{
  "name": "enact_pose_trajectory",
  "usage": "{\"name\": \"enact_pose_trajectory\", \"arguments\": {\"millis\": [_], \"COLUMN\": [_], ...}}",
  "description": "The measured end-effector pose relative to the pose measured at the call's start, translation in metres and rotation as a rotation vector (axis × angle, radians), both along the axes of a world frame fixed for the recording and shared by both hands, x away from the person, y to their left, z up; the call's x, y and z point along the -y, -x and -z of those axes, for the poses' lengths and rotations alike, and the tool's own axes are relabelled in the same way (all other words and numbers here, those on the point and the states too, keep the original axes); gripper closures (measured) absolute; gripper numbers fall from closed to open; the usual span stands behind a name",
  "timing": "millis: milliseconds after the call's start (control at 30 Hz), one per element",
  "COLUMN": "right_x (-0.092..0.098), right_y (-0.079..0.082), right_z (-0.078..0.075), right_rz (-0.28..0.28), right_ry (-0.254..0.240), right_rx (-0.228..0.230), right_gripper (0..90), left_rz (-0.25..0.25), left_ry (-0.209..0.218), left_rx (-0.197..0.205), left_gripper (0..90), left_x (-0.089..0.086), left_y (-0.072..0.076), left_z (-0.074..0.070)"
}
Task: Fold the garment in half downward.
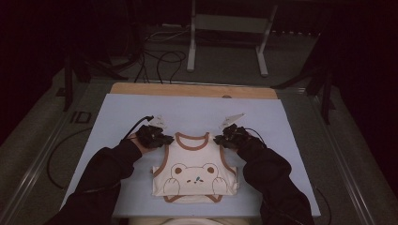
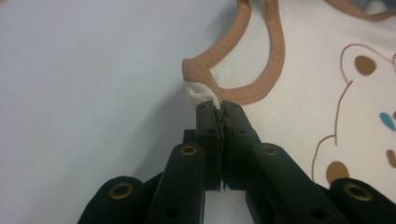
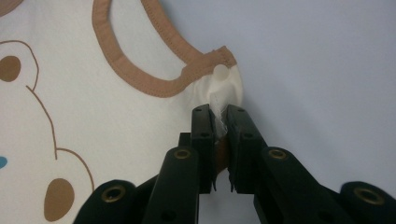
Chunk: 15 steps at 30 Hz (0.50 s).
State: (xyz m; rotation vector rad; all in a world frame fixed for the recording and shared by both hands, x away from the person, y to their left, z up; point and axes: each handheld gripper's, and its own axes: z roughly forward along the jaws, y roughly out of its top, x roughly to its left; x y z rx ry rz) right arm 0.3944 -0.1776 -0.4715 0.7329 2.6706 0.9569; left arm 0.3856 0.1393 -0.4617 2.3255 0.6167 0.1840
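A small cream sleeveless shirt (image 1: 195,176) with brown trim and a bear print lies on the pale blue mat (image 1: 197,115), its lower part folded under. My left gripper (image 1: 165,138) is shut on the shirt's left shoulder strap (image 2: 205,91), pinching the cream cloth just below the brown binding. On the other side, my right gripper (image 1: 220,139) is shut on the right shoulder strap (image 3: 222,84), with a tuft of cloth bunched between its jaws. Both straps are pulled up off the mat.
The mat covers a wooden table whose bare edge (image 1: 192,89) shows at the far side. Cables (image 1: 159,61) and a white stand (image 1: 227,28) are on the floor beyond. Dark sleeves (image 1: 108,173) come in from the bottom.
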Motion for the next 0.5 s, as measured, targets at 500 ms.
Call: {"name": "enact_pose_trajectory", "arguments": {"millis": [500], "right_x": [0.007], "right_y": [-0.004], "right_z": [-0.042], "right_rz": [0.026], "right_ry": [-0.035], "right_rx": [0.098], "right_gripper": [82.8], "left_rz": [0.008], "left_ry": [0.042], "left_rx": [0.09], "left_gripper": [87.7], "left_x": [-0.001], "left_y": [-0.002], "left_z": [-0.045]}}
